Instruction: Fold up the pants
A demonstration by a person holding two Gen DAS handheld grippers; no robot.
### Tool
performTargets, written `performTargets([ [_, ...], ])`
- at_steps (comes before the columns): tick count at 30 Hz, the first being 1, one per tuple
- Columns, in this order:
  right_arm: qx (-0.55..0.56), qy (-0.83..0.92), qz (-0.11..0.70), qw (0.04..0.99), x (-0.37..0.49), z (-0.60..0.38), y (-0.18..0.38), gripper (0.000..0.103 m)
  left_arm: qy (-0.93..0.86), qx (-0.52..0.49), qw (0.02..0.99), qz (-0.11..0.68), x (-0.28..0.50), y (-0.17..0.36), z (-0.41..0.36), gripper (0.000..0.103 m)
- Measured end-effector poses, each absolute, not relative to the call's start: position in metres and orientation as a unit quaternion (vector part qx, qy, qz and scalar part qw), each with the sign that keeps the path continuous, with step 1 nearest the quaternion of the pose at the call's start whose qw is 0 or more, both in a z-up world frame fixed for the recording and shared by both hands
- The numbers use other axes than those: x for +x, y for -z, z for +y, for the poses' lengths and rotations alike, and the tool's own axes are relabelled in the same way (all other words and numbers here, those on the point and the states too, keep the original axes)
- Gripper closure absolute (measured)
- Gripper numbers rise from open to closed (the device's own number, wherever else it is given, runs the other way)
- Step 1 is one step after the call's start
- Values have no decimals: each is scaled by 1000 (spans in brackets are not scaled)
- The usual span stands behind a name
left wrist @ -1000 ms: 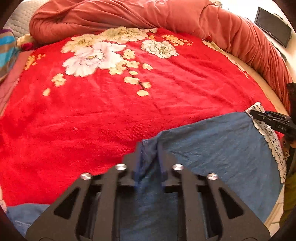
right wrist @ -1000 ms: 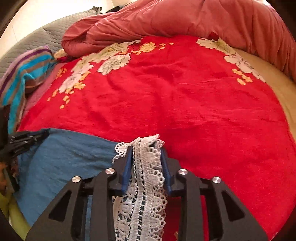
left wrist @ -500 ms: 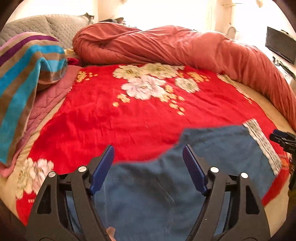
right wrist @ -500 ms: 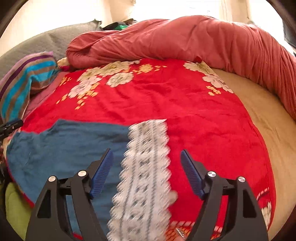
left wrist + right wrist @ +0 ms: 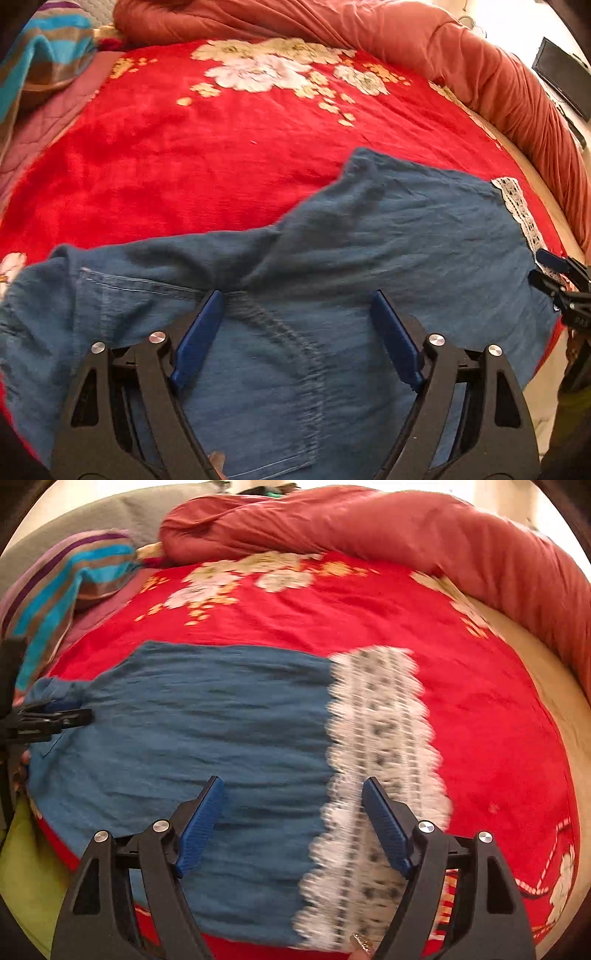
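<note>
Blue denim pants (image 5: 369, 251) lie spread on the red flowered blanket (image 5: 203, 147), with a white lace hem (image 5: 517, 206) at the right end. My left gripper (image 5: 295, 299) is open and empty just above the waist and pocket seam. In the right wrist view the pants (image 5: 203, 720) fill the middle, and the lace hem (image 5: 380, 738) runs down the right side. My right gripper (image 5: 293, 786) is open and empty over the leg beside the lace. The right gripper also shows at the left view's right edge (image 5: 554, 273).
A rust-red duvet (image 5: 369, 528) is bunched along the far and right side of the bed. A striped blanket (image 5: 55, 590) lies at the far left. Bare beige mattress (image 5: 546, 686) shows at the right. A dark screen (image 5: 565, 81) stands beyond the bed.
Both grippers have let go of the pants and opened. They have drawn back and now hover over the cloth, which lies flat on the blanket.
</note>
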State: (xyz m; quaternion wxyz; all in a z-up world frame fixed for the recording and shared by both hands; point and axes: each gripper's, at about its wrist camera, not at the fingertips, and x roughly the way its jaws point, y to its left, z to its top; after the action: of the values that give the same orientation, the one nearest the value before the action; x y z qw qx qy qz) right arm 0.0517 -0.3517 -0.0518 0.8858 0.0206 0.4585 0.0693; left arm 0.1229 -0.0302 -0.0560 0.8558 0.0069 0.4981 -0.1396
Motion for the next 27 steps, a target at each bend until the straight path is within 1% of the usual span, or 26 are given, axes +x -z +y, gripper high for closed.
performTargets([
  [2, 34, -75, 460, 884, 51, -355, 56, 27, 139, 10, 857, 496, 122, 59, -30, 28],
  [4, 22, -70, 462, 884, 51, -351, 58, 27, 138, 16, 859, 492, 121, 59, -33, 28],
  [7, 23, -76, 456, 887, 49, -349, 51, 27, 129, 21, 868, 479, 115, 50, -33, 28],
  [12, 31, -84, 423, 901, 29, -355, 25, 27, 131, 45, 890, 435, 86, 17, -37, 20],
  [14, 26, -88, 420, 903, 23, -354, 20, 27, 132, 59, 892, 427, 74, 11, -42, 19],
  [16, 19, -92, 417, 904, 16, -350, 17, 27, 140, 67, 887, 435, 60, 9, -50, 18],
  [21, 3, -107, 419, 902, 3, -333, 20, 27, 148, 97, 868, 465, 41, 26, -66, 17],
  [24, -7, -119, 422, 899, -3, -321, 25, 27, 135, 103, 862, 478, 41, 32, -64, 13],
  [27, -12, -121, 435, 892, -3, -315, 34, 27, 123, 100, 851, 501, 44, 44, -59, 13],
])
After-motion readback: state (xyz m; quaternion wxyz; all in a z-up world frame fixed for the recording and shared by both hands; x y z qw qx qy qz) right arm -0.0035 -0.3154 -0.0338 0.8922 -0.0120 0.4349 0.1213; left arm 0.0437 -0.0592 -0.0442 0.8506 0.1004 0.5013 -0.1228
